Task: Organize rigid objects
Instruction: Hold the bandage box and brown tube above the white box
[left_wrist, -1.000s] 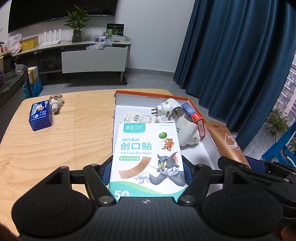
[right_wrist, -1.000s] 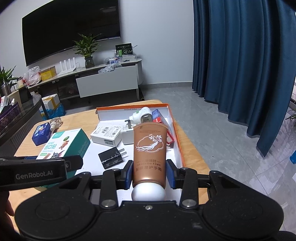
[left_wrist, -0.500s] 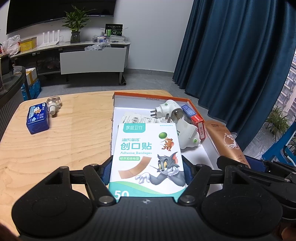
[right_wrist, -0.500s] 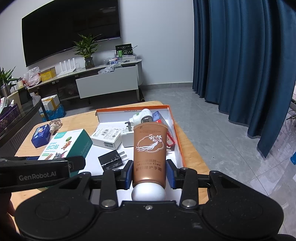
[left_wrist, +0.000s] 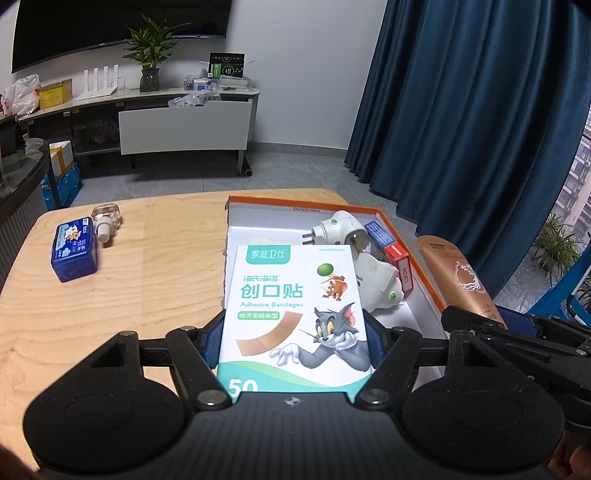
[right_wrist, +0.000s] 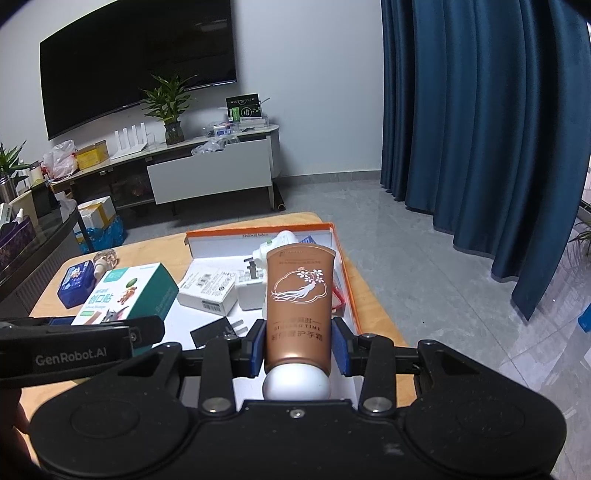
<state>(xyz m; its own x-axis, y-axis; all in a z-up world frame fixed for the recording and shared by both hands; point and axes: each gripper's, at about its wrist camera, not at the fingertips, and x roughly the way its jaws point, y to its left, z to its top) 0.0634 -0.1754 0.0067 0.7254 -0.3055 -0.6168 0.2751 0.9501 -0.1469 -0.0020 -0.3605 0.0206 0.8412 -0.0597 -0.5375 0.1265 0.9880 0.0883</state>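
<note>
L gripper (left_wrist: 293, 341) fingers clench bandage box (left_wrist: 293, 306), R gripper (right_wrist: 298, 349) clamps cream tube (right_wrist: 299, 302); both lifted slightly farther above tray (left_wrist: 295, 214), unplaced.

Both wrist cameras look forward and slightly down from close above the table (left_wrist: 110, 295), sharing the orange-rimmed tray (right_wrist: 347, 280)

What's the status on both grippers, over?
Left gripper shut on bandage box. Right gripper shut on brown tube. Both over orange-rimmed tray; plugs and boxes crowd it.
</note>
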